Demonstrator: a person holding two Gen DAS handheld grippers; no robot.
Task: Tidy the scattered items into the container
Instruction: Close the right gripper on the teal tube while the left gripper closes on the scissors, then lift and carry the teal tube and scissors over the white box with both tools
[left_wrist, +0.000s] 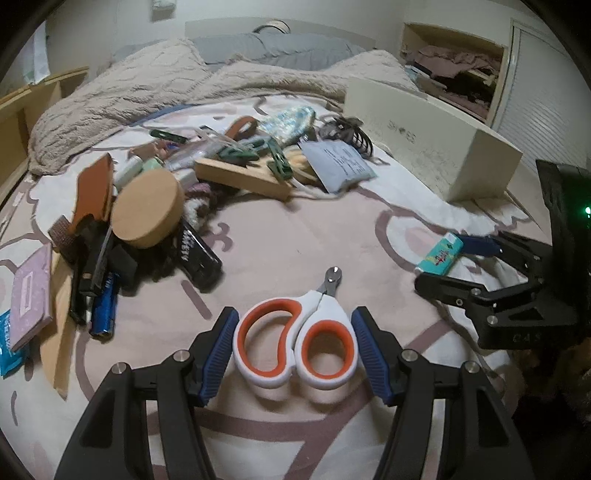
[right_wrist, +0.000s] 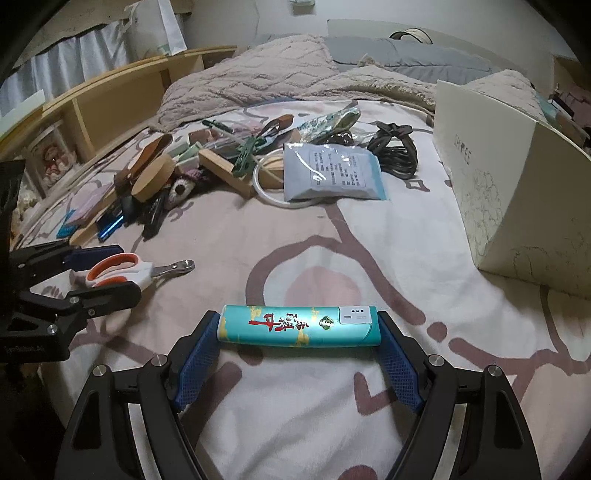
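Scissors (left_wrist: 295, 343) with white and orange handles sit between the blue fingers (left_wrist: 218, 350) of the left gripper (left_wrist: 295, 354), both pads touching the handle loops, so that gripper looks clamped on them. Whether they are lifted off the bed (right_wrist: 295, 424) or resting on the sheet, I cannot tell. Just to the right, the right gripper (right_wrist: 299, 354) has its fingers closed on the two ends of a teal tube (right_wrist: 299, 326), held crosswise near the bed's front edge.

Farther up the bed, toward its left side and middle, lies the rest of the clutter: a round cork lid (left_wrist: 147, 212), a wooden block (left_wrist: 242, 177), green clips (left_wrist: 258, 153), a grey pouch (right_wrist: 330, 171) and a coil of black cable (right_wrist: 393, 151). The cream shoe box (right_wrist: 517, 192), which I take to be the container, stands toward the right edge of the bed, with its opening turned away from both cameras.

The step in hand looks like the pick-up, done with both hands at once. Next, each load wants carrying up and over the box wall, then releasing once it is above the opening; the tube, being gripped end to end, needs a steady squeeze on the way.
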